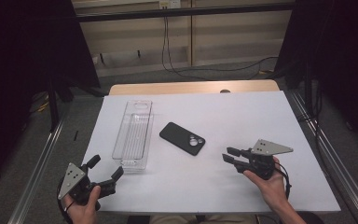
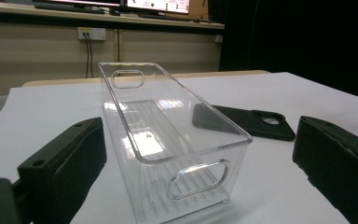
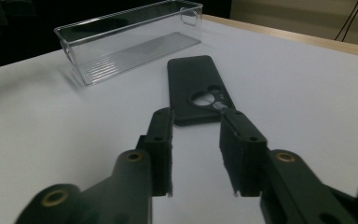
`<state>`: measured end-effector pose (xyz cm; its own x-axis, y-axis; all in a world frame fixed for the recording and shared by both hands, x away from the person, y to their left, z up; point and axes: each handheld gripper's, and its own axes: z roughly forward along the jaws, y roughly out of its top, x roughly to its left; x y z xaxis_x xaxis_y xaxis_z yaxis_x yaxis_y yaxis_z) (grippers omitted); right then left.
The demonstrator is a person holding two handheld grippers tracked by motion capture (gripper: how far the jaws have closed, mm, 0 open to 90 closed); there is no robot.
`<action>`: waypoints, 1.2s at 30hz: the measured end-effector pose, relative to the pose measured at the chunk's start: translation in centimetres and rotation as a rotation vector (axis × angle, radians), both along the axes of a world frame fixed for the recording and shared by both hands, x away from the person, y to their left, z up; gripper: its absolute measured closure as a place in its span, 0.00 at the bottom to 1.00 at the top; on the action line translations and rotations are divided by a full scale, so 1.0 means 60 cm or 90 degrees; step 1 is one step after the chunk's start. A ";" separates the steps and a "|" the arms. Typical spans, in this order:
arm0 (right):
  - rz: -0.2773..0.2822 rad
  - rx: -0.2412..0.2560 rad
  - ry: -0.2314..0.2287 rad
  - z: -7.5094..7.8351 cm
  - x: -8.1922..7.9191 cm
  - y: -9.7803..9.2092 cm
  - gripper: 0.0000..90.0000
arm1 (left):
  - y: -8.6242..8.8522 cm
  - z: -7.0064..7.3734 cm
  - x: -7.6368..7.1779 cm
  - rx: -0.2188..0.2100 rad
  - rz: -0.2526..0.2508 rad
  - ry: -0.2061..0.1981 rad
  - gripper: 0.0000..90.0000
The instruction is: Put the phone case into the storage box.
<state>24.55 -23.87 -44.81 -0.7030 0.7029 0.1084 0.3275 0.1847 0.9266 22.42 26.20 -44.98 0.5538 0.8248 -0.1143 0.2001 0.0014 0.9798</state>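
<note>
While both grippers hover over the white table [image 1: 242,121], a clear plastic bin [image 1: 134,133] lies lengthwise on it, empty. Black phone [image 1: 182,138] lies flat just right of the bin, camera side up, apart from it. Left gripper [image 1: 103,173], jaws spread wide, sits near the bin's near end. Right gripper [image 1: 229,154], jaws parted and empty, points at the phone from well right of the bin.

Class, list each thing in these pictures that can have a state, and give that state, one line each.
Clear bin: empty, upright on the table.
Phone case: lying flat, camera cutout up, outside and beside the bin.
Left tool: open wide, holding nothing.
Right tool: open, holding nothing, pointed at the phone case.
</note>
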 end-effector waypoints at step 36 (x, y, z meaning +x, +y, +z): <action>0.204 -0.090 0.148 0.002 0.115 0.165 1.00 | 0.004 -0.001 0.002 0.013 -0.003 0.000 0.03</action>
